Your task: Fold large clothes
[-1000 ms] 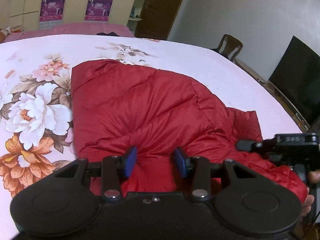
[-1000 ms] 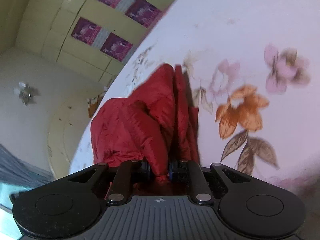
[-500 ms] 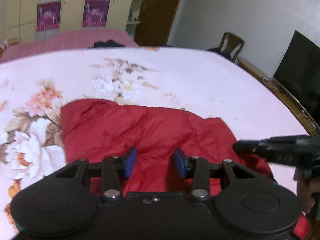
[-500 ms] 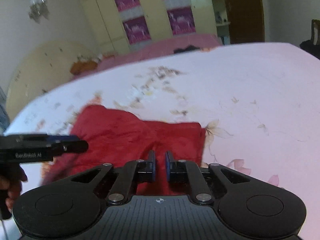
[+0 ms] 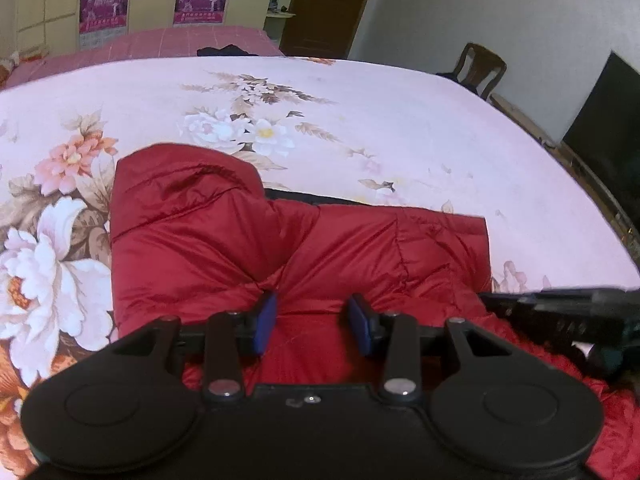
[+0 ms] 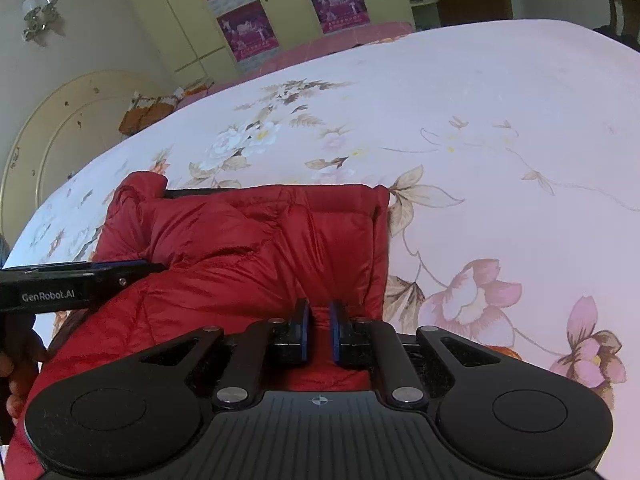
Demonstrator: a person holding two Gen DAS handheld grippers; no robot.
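Note:
A red quilted down jacket (image 5: 304, 248) lies folded on the pink flowered bedspread (image 5: 360, 120); it also shows in the right wrist view (image 6: 248, 248). My left gripper (image 5: 314, 322) is open just above the jacket's near part, holding nothing. My right gripper (image 6: 319, 322) has its jaws a narrow gap apart over the jacket's near right part, with red fabric showing between them; whether it pinches the fabric is unclear. Each gripper shows in the other's view: the right one (image 5: 560, 312) at the right, the left one (image 6: 76, 284) at the left.
The bedspread's right edge meets a wooden rail (image 5: 580, 176). A dark screen (image 5: 604, 120) and a wooden chair (image 5: 480, 68) stand beyond it. A second pink bed (image 5: 160, 40), wardrobe doors with posters (image 6: 248, 28) and a round headboard (image 6: 60, 128) lie behind.
The right gripper swung from holding the bunched jacket on edge to level over it. The jacket now lies flatter and squarer. The left gripper stayed open and drew back a little.

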